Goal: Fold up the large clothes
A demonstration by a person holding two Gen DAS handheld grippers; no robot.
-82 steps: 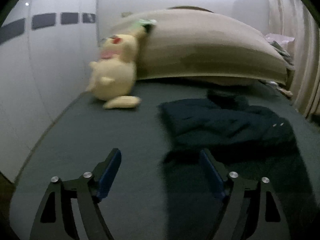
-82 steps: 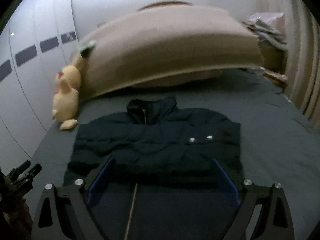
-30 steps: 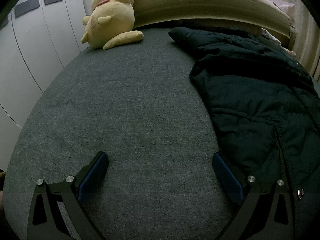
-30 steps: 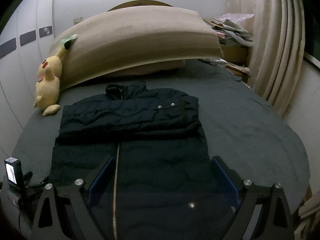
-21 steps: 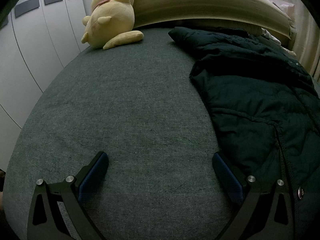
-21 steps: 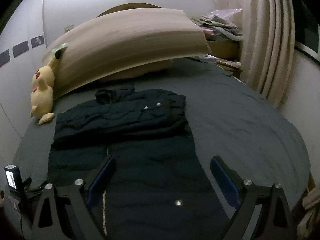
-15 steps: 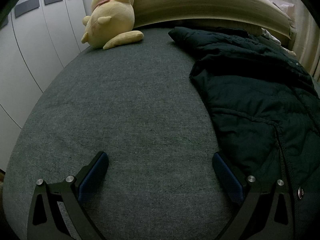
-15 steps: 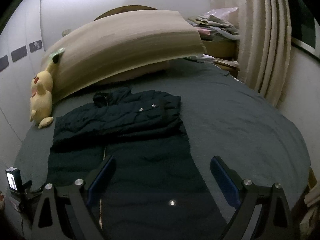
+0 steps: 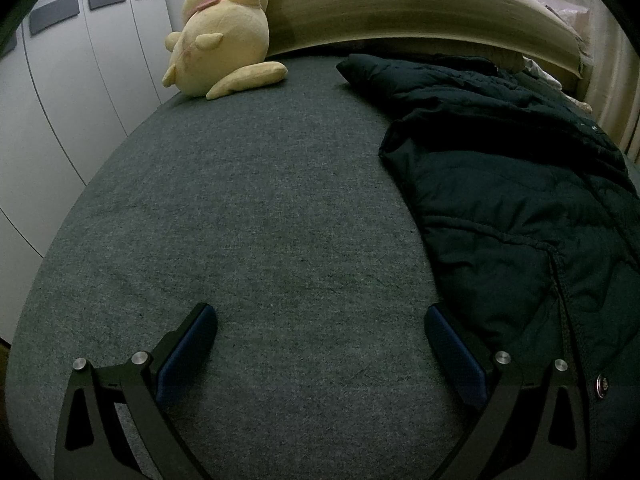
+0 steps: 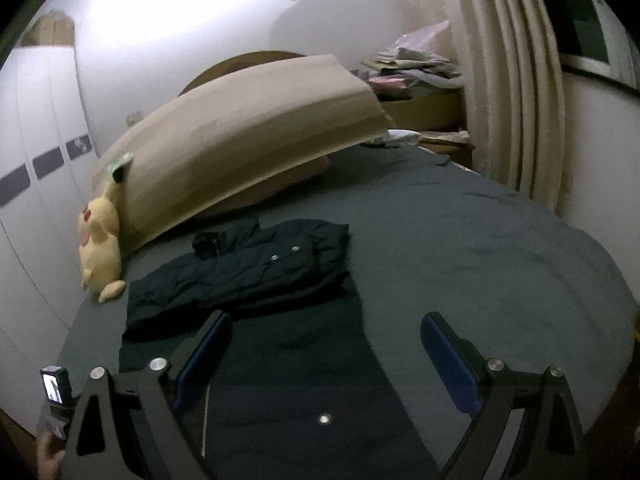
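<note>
A dark puffer jacket point(image 10: 256, 312) lies flat on the grey bed point(image 10: 480, 248), its sleeves folded across the chest and its hem nearest me. In the left wrist view the jacket point(image 9: 520, 184) fills the right side. My left gripper point(image 9: 320, 344) rests low over bare bedsheet just left of the jacket's edge, open and empty; its right finger point(image 9: 456, 356) is beside the jacket's side seam. My right gripper point(image 10: 326, 352) hovers high above the jacket's lower half, open and empty.
A yellow plush toy point(image 9: 224, 36) leans against a large beige cushion point(image 10: 248, 152) at the head of the bed. White wardrobe doors point(image 9: 60, 92) line the left side. Curtains point(image 10: 512, 92) and a cluttered bedside shelf point(image 10: 416, 76) stand at the right. The left gripper's device point(image 10: 54, 390) shows bottom left.
My right gripper has risen and drawn back, tilting so the jacket looks smaller and more of the wall shows. The left gripper has stayed still on the sheet.
</note>
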